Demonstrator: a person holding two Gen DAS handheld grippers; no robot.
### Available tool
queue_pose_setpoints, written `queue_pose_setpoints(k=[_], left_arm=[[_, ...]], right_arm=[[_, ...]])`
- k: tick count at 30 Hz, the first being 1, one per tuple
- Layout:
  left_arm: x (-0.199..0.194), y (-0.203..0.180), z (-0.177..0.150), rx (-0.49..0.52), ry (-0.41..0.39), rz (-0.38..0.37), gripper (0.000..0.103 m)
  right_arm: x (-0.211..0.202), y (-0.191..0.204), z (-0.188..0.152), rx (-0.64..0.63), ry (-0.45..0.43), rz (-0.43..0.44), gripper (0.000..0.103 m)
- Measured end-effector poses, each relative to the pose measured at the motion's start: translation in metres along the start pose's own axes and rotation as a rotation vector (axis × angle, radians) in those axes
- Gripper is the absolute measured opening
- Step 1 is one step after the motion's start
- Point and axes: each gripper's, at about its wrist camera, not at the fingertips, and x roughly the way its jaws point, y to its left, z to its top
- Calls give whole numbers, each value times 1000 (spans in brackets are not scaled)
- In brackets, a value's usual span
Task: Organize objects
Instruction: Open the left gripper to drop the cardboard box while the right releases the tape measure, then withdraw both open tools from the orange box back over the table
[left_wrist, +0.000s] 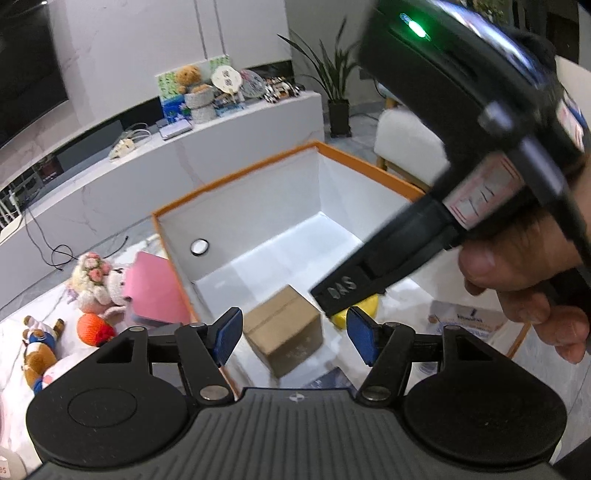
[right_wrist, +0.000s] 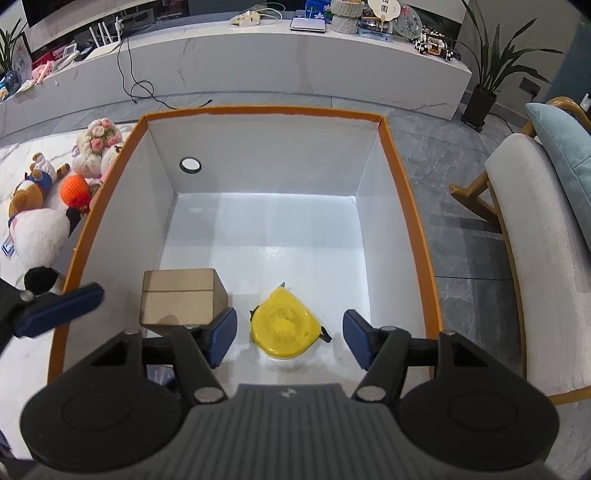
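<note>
An orange-rimmed box with white walls (right_wrist: 266, 155) stands open on the floor. Inside lie a small cardboard carton (right_wrist: 183, 299) and a yellow plastic object (right_wrist: 284, 328). My right gripper (right_wrist: 290, 338) is open and empty, held above the yellow object. My left gripper (left_wrist: 295, 338) is open and empty over the box's near left side, above the carton (left_wrist: 284, 326). The right gripper's body (left_wrist: 424, 236) crosses the left wrist view and hides most of the yellow object (left_wrist: 360, 308). One left finger (right_wrist: 59, 308) shows in the right wrist view.
Plush toys (right_wrist: 40, 206) and a pink item (left_wrist: 155, 288) lie on the floor left of the box. A white low counter (right_wrist: 236, 70) runs behind, with a cable. A cushioned chair (right_wrist: 535, 266) stands right. A potted plant (right_wrist: 484, 99) is at the far right.
</note>
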Motion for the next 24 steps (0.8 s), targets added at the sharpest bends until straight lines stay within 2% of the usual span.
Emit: queue_pose_setpoints(k=[3,8,17,24], left_arm=[[-8,12,1,-34,-14,-12,74],[-21,28,-2,-71,-30,-22,75],[-47,73,-12,-138,-63,31,75],[-58,106,-27,-181,-55,80,75]], right_arm=[[-3,0,1,8,-14,11,70],[-11,5,5,17,-51,25,70],[-25,22,13,12,-127,57,70],[-33,40,18,1,-155,78,70]])
